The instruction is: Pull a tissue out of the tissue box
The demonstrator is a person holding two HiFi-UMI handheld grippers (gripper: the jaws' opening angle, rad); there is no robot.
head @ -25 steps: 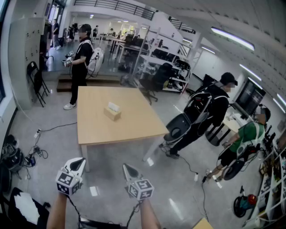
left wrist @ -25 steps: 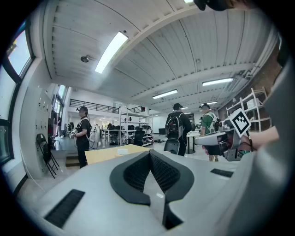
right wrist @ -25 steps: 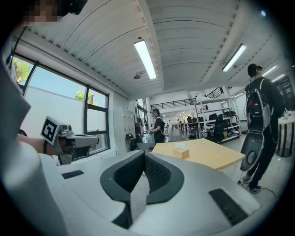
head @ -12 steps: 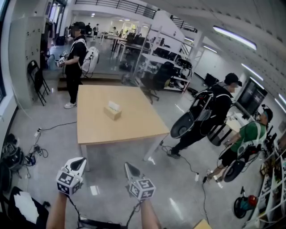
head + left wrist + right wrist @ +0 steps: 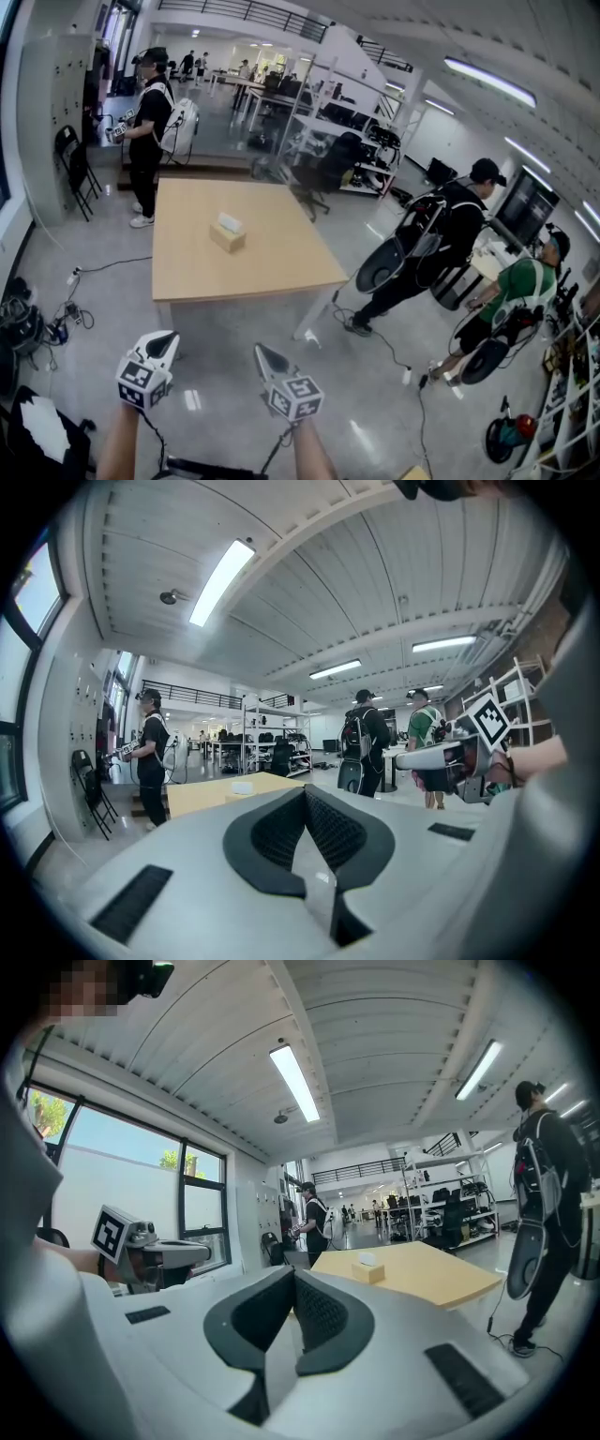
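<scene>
A tan tissue box (image 5: 228, 235) with a white tissue sticking out of its top stands near the middle of a light wooden table (image 5: 262, 272), well ahead of me across the floor. Both grippers hang over the grey floor, short of the table's near edge. My left gripper (image 5: 167, 338) is shut and holds nothing. The right gripper (image 5: 262, 352) is also shut and empty. The left gripper view shows closed pads (image 5: 323, 832) with the box (image 5: 244, 787) small and far off. From the right gripper (image 5: 292, 1275) the box (image 5: 367, 1270) sits on the table (image 5: 441, 1279) ahead.
A person in black (image 5: 145, 112) with grippers stands at the table's far left corner. Right of the table are a person with a backpack (image 5: 441, 234) and a seated person in green (image 5: 520, 286). Cables (image 5: 56, 309) lie on the floor at left, beside folding chairs (image 5: 75, 159).
The table and box have shifted slightly left and nearer in the head view as I walk forward. The person in black at the back stepped left. Both grippers stay shut.
</scene>
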